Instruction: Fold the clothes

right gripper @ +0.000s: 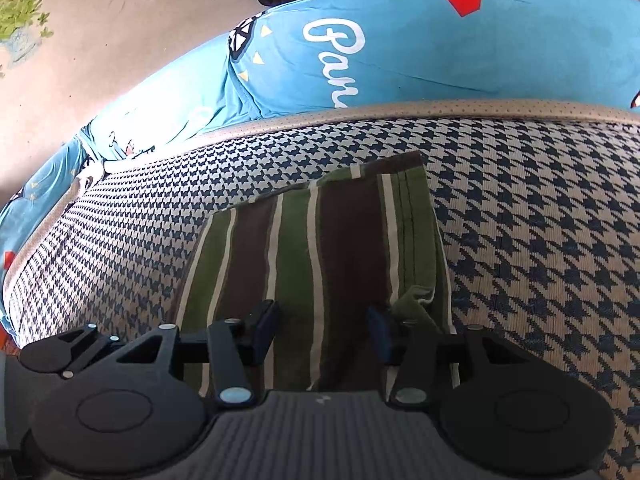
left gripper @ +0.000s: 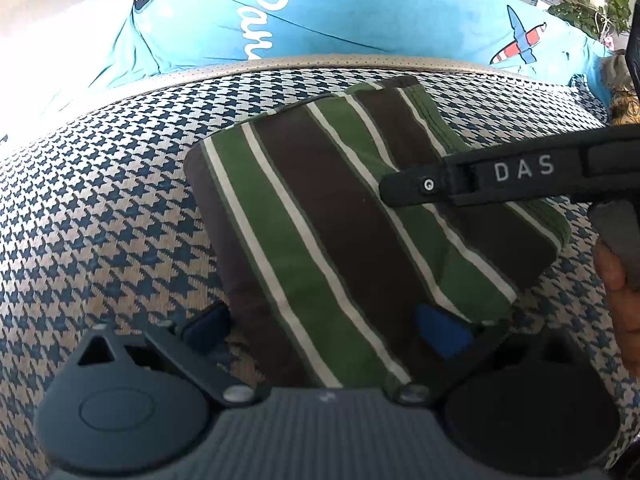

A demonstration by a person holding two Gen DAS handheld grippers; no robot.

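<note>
Where the folded striped garment [left gripper: 340, 216] lies on the houndstooth cover [right gripper: 540, 220], both grippers' jaws straddle it – parted, gripping nothing.

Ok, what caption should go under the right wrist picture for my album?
Right gripper open over a folded green-and-brown striped garment on a houndstooth cover.

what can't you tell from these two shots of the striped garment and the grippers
- Near edge of the striped garment: hidden under each gripper's body, both views.
- Right gripper: whether its pads press the cloth; fabric bunches over the right fingertip.
- Left gripper: left pad half hidden by cloth.
- Lettering on the blue cushion: cut off by the houndstooth surface.
</note>
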